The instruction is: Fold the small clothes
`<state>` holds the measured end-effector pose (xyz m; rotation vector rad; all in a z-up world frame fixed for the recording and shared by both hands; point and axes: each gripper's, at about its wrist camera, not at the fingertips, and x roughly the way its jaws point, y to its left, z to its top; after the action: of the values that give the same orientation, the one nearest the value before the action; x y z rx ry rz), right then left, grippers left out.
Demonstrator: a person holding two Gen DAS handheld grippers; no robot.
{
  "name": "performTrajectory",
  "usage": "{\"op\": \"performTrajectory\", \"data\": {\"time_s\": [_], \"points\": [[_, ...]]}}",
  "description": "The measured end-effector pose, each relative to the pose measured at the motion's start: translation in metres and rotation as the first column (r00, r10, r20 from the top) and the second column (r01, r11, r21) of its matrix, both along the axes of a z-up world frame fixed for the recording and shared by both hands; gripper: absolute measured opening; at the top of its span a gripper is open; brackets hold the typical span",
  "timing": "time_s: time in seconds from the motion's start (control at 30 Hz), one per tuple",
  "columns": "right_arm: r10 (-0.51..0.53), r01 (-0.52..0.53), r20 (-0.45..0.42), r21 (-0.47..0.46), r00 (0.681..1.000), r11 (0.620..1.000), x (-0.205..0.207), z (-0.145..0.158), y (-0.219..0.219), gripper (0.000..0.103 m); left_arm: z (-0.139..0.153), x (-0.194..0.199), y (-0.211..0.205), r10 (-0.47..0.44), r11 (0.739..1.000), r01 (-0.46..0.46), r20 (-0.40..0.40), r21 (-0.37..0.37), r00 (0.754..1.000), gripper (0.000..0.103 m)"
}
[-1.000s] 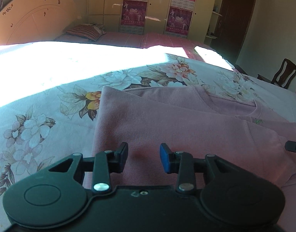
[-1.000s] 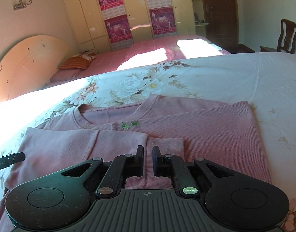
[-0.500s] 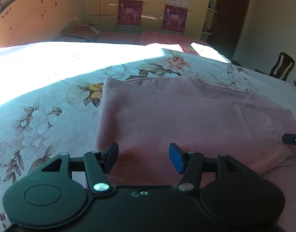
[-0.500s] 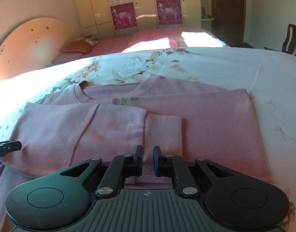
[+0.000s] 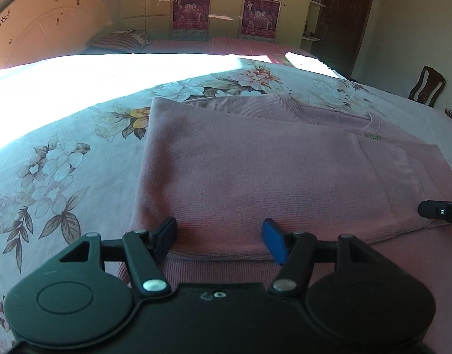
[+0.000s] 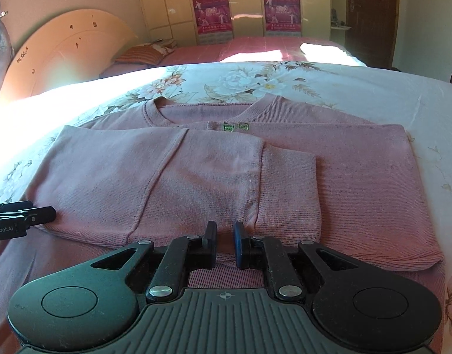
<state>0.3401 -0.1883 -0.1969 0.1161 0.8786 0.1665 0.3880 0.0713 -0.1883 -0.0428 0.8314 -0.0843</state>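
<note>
A pink knit sweater [image 5: 255,165] lies flat on the floral bedsheet [image 5: 48,162], its left side and sleeve folded across the body. In the right wrist view the sweater [image 6: 358,177] shows its neckline with a green label and the folded sleeve cuff [image 6: 287,188]. My left gripper [image 5: 219,237] is open and empty, just above the near edge of the folded part. My right gripper [image 6: 225,243] has its jaws a narrow gap apart and holds nothing, just in front of the cuff near the sweater's hem. Each gripper's tip shows at the edge of the other's view.
The bed's sheet [image 6: 373,88] spreads around the sweater, with bright sunlight on the far left. A second bed with a striped pillow [image 5: 119,41], a round headboard [image 5: 42,35], wardrobes with posters and a wooden chair [image 5: 426,85] stand beyond.
My left gripper's jaws have opened wider and both grippers have drawn back toward the sweater's near edge. The right gripper's narrow gap is unchanged. The sweater has not moved.
</note>
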Motion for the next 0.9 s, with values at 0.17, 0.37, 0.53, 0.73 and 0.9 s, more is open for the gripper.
{"op": "performTrajectory", "data": {"time_s": [0.17,0.37,0.53,0.73,0.9], "points": [[-0.048,0.048,0.045,-0.011,0.998,0.999,0.007,0.015,-0.012,0.028,0.013,0.011,0.004,0.033,0.999,-0.033,0.034,-0.011,0.999,0.068],[-0.106,0.108,0.069,-0.035,0.992,0.993,0.029,0.017,-0.032,0.068,0.017,0.041,0.006,0.054,0.999,-0.054,0.054,0.001,0.997,0.068],[-0.164,0.164,0.030,0.006,0.986,0.986,0.053,0.007,-0.053,0.066,0.012,0.060,0.005,0.053,0.998,-0.054,0.054,0.016,0.997,0.068],[-0.147,0.147,-0.027,0.008,0.989,0.989,0.070,-0.008,-0.052,0.034,-0.002,0.079,0.007,0.061,0.997,-0.062,0.028,0.036,0.998,0.069],[-0.090,0.089,-0.022,-0.044,0.996,0.995,0.069,-0.011,-0.044,0.023,-0.011,0.080,0.002,0.043,0.996,-0.046,0.035,0.074,0.998,0.071]]}}
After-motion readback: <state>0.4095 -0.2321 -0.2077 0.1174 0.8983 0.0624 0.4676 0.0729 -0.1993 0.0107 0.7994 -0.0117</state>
